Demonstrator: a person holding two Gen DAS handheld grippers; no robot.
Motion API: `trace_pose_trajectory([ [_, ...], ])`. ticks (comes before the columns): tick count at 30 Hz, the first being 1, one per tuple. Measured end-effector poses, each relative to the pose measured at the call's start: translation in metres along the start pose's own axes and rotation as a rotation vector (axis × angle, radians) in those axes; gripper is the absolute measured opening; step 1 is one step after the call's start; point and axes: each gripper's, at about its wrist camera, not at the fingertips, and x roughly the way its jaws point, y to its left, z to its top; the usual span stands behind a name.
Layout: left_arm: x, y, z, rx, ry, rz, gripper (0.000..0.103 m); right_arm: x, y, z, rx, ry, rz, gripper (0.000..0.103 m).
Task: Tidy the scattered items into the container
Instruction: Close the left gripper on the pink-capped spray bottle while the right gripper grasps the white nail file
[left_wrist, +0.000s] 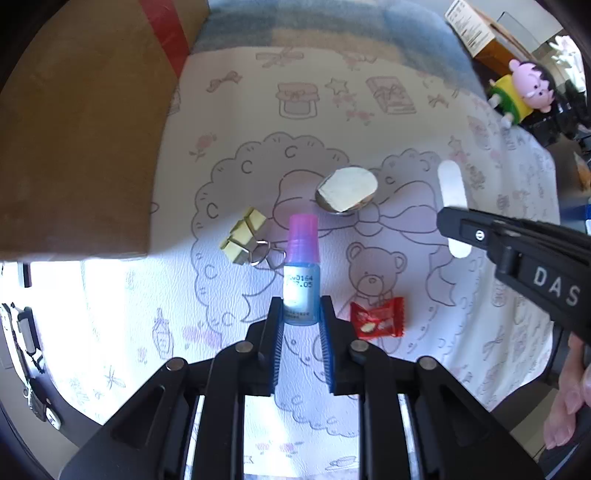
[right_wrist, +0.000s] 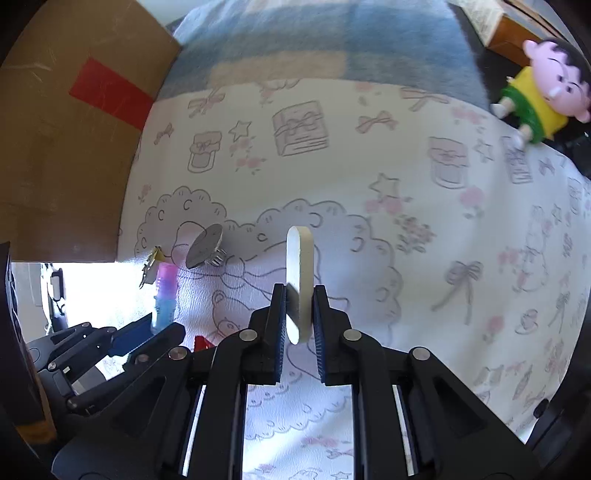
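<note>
While both grippers hold a load, midway through the tidying, judging by what lies loose. Nearest, left gripper (left_wrist: 301, 314) clamped on a small blue bottle with a pink cap (left_wrist: 300, 273), upright between the pads. Right gripper (right_wrist: 299, 306) clamped on a white oval pad (right_wrist: 300, 280), held on edge. Loose on the printed bench cloth (left_wrist: 369, 110): red candy wrapper (left_wrist: 378, 317) just beside the left gripper; farther out, yellow binder clips (left_wrist: 243, 240); beyond them, round silver disc (left_wrist: 347, 190). Far left, brown cardboard box with red tape (left_wrist: 85, 140), likely the container; inside hidden. Far right, cartoon figurine (right_wrist: 543, 107) at the cloth's edge. Left to do: both held items and at least three loose ones.
</note>
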Motion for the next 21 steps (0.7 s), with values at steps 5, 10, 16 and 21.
trace_pose_trajectory([
  [5, -0.018, 0.011, -0.002, -0.015, -0.039, -0.034, 0.018, -0.023, -0.012, -0.003, 0.029, -0.040, 0.053, 0.014],
  [10, -0.042, 0.005, -0.018, -0.026, -0.073, -0.076, 0.018, -0.035, -0.012, -0.019, 0.031, -0.070, 0.060, 0.014],
  [16, -0.061, -0.010, -0.022, -0.011, -0.113, -0.082, 0.018, -0.048, 0.000, -0.043, 0.039, -0.120, 0.084, 0.014],
  [21, -0.079, -0.019, -0.019, 0.013, -0.144, -0.075, 0.018, -0.063, 0.004, -0.050, 0.051, -0.153, 0.107, 0.014],
])
